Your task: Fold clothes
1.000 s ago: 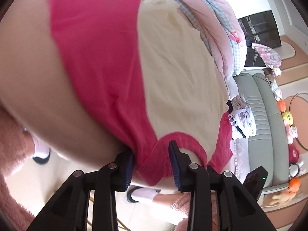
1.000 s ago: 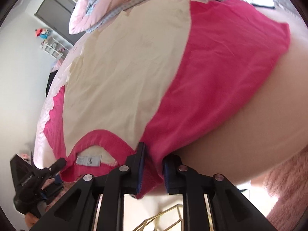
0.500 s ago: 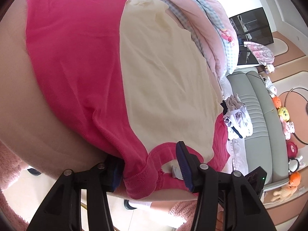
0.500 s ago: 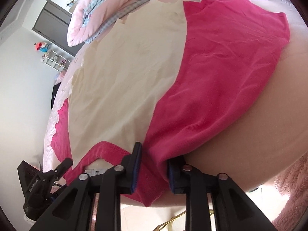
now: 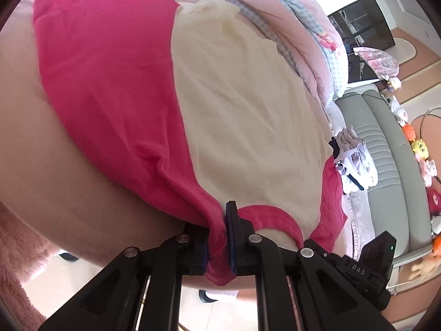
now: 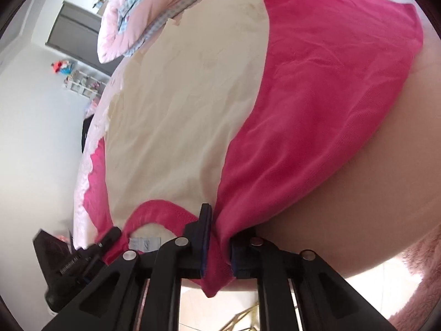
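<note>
The shirt (image 5: pixel 248 115), cream in the body with pink sleeves and a pink collar (image 5: pixel 273 218), lies spread flat on the bed (image 5: pixel 55 165), its neck end at the near edge. Everything here is placed relative to that collar.

To the collar's left in the left wrist view, the left tongs (image 5: pixel 217 237) are closing on the pink shoulder seam; a bunched fold of pink cloth sits squeezed between the pads and spills out below them. The grip sits right beside the collar, likely so the shoulder line can be lifted as one straight edge.

To the collar's right in the right wrist view, the right tongs (image 6: pixel 220 244) are closing too, pinching the other pink shoulder (image 6: pixel 317 96) in the same way, with a tail of fabric hanging beneath. The collar (image 6: pixel 160 209) and its label (image 6: pixel 144 242) lie between the two grips.

Holding both shoulders evenly looks like preparation for carrying the neck end over toward the hem, far from the collar near the quilt (image 6: pixel 143 8), which would halve the shirt without skewing it.
</note>
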`<action>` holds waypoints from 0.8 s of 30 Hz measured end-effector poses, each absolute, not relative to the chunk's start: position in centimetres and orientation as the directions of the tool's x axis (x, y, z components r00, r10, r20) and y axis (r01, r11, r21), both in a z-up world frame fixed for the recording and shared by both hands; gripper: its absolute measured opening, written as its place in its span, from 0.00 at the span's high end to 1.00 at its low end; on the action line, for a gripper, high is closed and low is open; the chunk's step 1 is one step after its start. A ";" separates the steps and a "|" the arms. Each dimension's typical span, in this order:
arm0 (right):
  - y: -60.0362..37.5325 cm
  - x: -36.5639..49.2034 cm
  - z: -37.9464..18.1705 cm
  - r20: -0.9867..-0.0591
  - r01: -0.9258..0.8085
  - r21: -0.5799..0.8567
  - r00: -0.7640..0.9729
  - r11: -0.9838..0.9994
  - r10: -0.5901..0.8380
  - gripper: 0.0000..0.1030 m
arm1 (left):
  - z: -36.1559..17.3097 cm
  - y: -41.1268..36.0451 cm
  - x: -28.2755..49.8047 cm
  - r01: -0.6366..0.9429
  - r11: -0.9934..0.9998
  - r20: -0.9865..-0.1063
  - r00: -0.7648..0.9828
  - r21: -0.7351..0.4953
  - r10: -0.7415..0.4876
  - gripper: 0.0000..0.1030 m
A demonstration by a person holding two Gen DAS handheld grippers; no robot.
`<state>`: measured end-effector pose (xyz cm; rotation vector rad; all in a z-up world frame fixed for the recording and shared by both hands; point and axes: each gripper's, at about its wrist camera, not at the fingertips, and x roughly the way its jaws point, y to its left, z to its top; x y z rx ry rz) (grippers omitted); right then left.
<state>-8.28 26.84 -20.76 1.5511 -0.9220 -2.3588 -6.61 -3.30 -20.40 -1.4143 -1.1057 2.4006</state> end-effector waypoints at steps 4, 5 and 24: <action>27.0 -7.8 -19.9 -0.765 -0.249 0.608 -0.438 -0.754 -0.472 0.97 | -18.3 -3.6 -5.8 0.202 -0.720 -0.671 -0.586 -0.664 0.454 0.93; 26.9 -7.7 -19.4 -0.751 -0.244 0.626 -0.447 -0.741 -0.487 0.97 | -17.5 -3.4 -5.7 0.186 -0.739 -0.671 -0.598 -0.648 0.438 0.93; 23.0 -7.6 -19.7 -0.851 -0.126 0.463 -0.339 -0.877 -0.401 1.00 | -21.1 -4.2 -4.9 0.312 -0.721 -0.774 -0.403 -0.618 0.489 0.90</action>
